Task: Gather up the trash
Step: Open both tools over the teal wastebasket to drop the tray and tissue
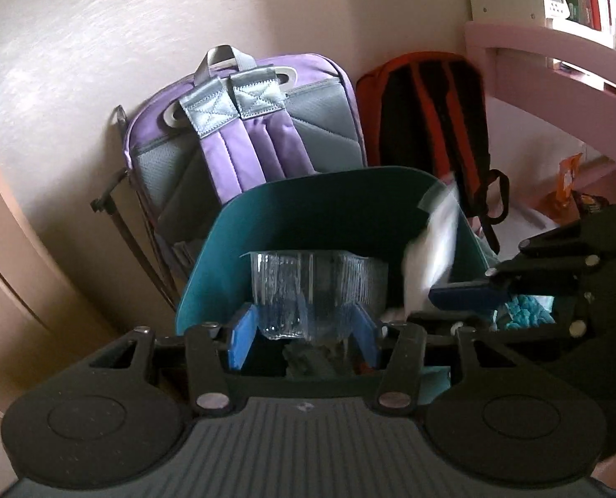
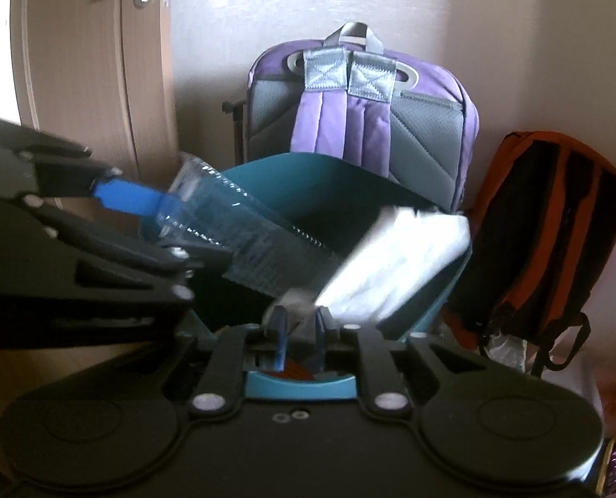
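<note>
Plainly, from the left wrist camera, the left gripper (image 1: 303,332) has its blue pads pinching the lower end of a clear plastic bottle (image 1: 308,286), which points away from the camera over the open teal bin (image 1: 308,203). The bottle's far end is foreshortened, so its cap cannot be made out. At right, the right gripper (image 1: 461,296) enters from the edge, only one blue finger plainly visible, with a blurred white wad (image 1: 428,257) just beyond it over the bin's right rim. Dark, indistinct contents lie low in the bin behind the pads. Far behind stand a purple backpack (image 1: 245,141) and an orange-and-black backpack (image 1: 436,112), both against the wall; a pink shelf (image 1: 556,54) is cut off at right.

From the right wrist camera, the right gripper (image 2: 301,328) has its jaws drawn close together on the near corner of the white wad (image 2: 403,257), motion-smeared, perhaps tissue or packaging. The left gripper (image 2: 129,199) reaches in from the left, its lower finger hidden behind the bottle (image 2: 241,232), which slants down into the bin (image 2: 308,174). A door (image 2: 88,74) stands at far left.
</note>
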`<state>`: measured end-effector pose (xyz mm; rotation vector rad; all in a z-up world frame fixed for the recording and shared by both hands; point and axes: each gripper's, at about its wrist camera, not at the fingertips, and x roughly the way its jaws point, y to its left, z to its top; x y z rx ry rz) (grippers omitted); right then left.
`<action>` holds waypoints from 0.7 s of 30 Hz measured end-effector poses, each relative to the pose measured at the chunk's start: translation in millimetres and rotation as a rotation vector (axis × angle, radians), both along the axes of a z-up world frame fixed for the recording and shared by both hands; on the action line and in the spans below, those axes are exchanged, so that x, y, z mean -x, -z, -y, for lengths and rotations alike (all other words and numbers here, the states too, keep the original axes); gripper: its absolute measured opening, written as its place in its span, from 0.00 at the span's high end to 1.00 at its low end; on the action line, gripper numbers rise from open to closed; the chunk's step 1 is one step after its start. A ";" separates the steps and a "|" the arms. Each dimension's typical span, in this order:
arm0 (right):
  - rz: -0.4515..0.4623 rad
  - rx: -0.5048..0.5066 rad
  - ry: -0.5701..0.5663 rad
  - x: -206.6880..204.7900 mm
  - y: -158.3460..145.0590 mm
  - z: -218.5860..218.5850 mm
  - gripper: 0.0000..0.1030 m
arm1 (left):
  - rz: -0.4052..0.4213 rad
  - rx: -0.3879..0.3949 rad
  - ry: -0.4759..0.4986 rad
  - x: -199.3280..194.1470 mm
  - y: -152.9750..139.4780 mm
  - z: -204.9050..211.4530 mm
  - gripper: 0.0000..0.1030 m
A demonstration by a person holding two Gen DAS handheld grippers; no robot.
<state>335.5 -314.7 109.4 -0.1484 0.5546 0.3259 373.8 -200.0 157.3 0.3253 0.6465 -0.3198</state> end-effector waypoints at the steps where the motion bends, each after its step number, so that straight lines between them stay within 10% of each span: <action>1: 0.003 0.004 -0.002 -0.3 0.2 -0.7 0.83 | -0.008 0.003 -0.007 -2.3 1.5 0.8 0.50; 21: 0.044 -0.058 -0.030 49.0 -18.6 3.7 0.64 | -0.053 0.166 -0.022 26.0 -17.0 -39.6 0.32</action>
